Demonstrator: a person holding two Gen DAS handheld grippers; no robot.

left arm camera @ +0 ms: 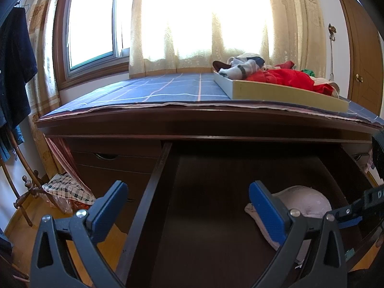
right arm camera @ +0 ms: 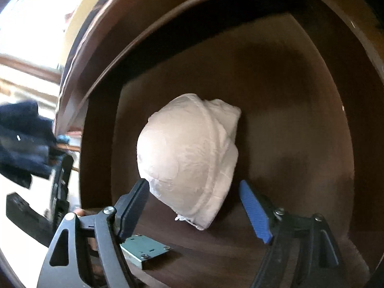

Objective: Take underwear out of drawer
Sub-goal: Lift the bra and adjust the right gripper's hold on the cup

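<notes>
Sunlit curtains back a dark desk whose drawer (left arm camera: 240, 180) stands pulled out. Left gripper (left arm camera: 187, 206) hangs open and empty, straddling the drawer's left wall. Right gripper (right arm camera: 194, 206) is spread wide, holding nothing, the bra (right arm camera: 189, 158) lying just ahead between its fingers. Grasp and lift-out remain.

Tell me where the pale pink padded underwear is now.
The pale pink padded underwear lies on the floor of the open dark wooden drawer, between the open right gripper's blue fingers.
</notes>
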